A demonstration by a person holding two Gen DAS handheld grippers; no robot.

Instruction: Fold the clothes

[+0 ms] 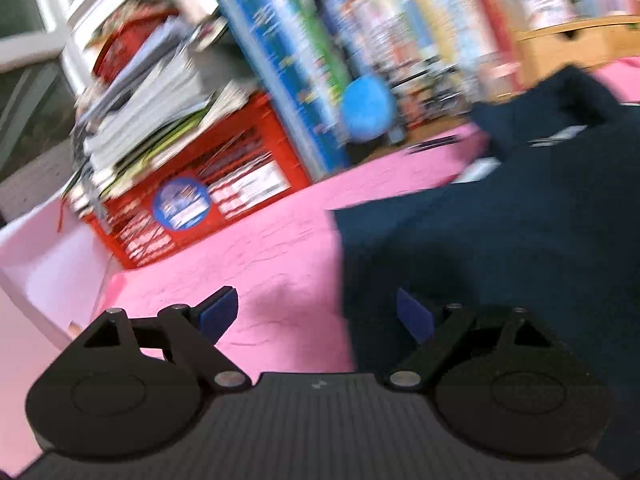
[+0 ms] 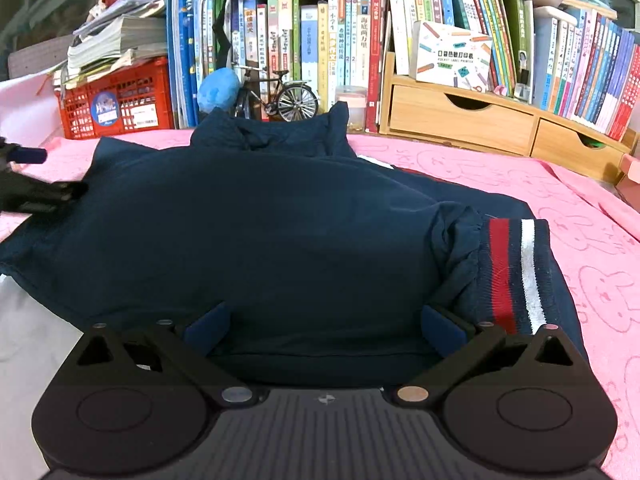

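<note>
Right wrist view: one navy garment (image 2: 248,232) lies in a heap on the pink towel (image 2: 580,240) that covers the worktop, straight ahead of the right tongs (image 2: 326,322) and running under them. These tongs stand spread, with a thick fold of the navy cloth lying between the two blue pads (image 2: 208,326); neither pad presses it. Just right of the right-hand finger lies one ribbed cuff (image 2: 516,272) with two red stripes and one white stripe. The towel carries a faint rabbit pattern with letters too pale to read.

Far left of the right tongs, at the garment's edge, the left tongs (image 2: 28,184) show only in part. In the left wrist view, which is badly blurred, the left tongs (image 1: 318,314) are also spread and hold nothing: the left pad is over bare pink towel, the right pad over the garment's edge.

Beyond the garment, ahead of the right tongs, stand one model bicycle (image 2: 280,96) and one blue plush lump (image 2: 218,88). Ahead and to the left is one red crate (image 2: 116,100) with a round blue sticker and a white label, both illegible. Ahead and to the right sits a wooden organiser (image 2: 460,116) with two drawers showing, and on it a box (image 2: 454,56) printed "POCKET LABEL PRINTER". Rows of books (image 2: 320,40) fill the back, too many to count.
</note>
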